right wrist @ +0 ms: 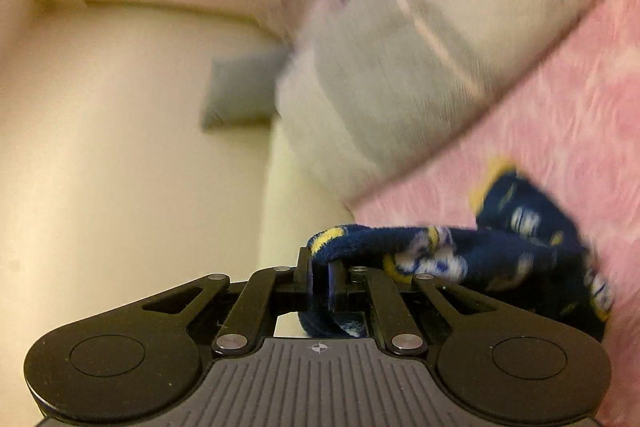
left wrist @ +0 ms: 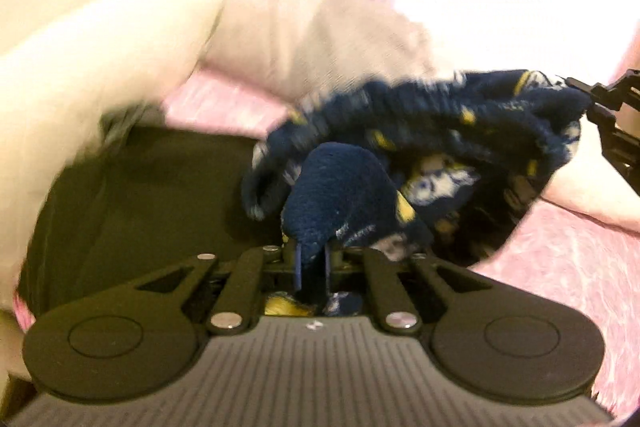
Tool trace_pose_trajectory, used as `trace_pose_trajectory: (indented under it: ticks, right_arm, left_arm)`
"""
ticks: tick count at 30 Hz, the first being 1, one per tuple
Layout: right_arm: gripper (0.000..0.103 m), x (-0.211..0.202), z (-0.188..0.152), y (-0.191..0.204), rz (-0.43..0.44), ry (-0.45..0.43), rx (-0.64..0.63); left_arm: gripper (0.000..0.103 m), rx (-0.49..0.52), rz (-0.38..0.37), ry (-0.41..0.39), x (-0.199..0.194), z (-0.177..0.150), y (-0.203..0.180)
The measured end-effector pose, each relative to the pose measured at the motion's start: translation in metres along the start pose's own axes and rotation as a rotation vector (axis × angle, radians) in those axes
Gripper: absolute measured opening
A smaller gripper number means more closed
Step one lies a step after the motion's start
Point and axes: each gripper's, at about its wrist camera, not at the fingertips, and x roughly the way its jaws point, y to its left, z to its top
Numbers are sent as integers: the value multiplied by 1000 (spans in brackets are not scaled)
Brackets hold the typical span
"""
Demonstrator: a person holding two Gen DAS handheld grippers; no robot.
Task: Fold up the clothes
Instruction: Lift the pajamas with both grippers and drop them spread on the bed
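I see left hand-held gripper [left wrist: 311,261] and right hand-held gripper [right wrist: 320,281] both clamped on the navy patterned garment [left wrist: 420,143], above pink bedding [left wrist: 560,251].

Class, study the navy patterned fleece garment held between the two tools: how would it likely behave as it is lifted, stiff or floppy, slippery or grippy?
Probably floppy: the navy fleece garment sags and bunches between the left tool and right tool. Likely grippy, since its fuzzy pile sits pinched in both. It looks light, hanging without pulling taut.

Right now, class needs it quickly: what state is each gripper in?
Left gripper: closed on the navy patterned garment.
Right gripper: closed on the same garment's edge.
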Motion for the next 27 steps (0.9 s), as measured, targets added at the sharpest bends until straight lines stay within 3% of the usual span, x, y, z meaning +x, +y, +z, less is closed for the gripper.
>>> trace_pose_trajectory:
  ticks: [5, 9, 19, 21, 23, 25, 27]
  right_arm:
    - [5, -110, 11, 20, 70, -136, -37]
    - [4, -207, 22, 30, 80, -279, -75]
    - [4, -453, 29, 67, 104, -751, -261]
    - [4, -484, 33, 66, 116, -772, -243]
    - [4, -497, 39, 57, 44, -750, -217]
    - [5, -510, 45, 48, -26, -727, -191]
    - [9, -523, 51, 39, -97, -704, -164]
  left_arm:
    - [7, 137, -74, -117, -32, 24, -82]
    - [7, 214, -161, -197, -49, 37, -167]
    - [7, 323, -434, -397, -93, 59, -391]
    - [7, 329, -467, -429, -99, 63, -429]
    - [8, 335, -470, -449, -101, 64, -462]
    - [9, 334, -452, -403, -99, 59, -492]
    - [19, 344, -431, -296, -88, 50, -518]
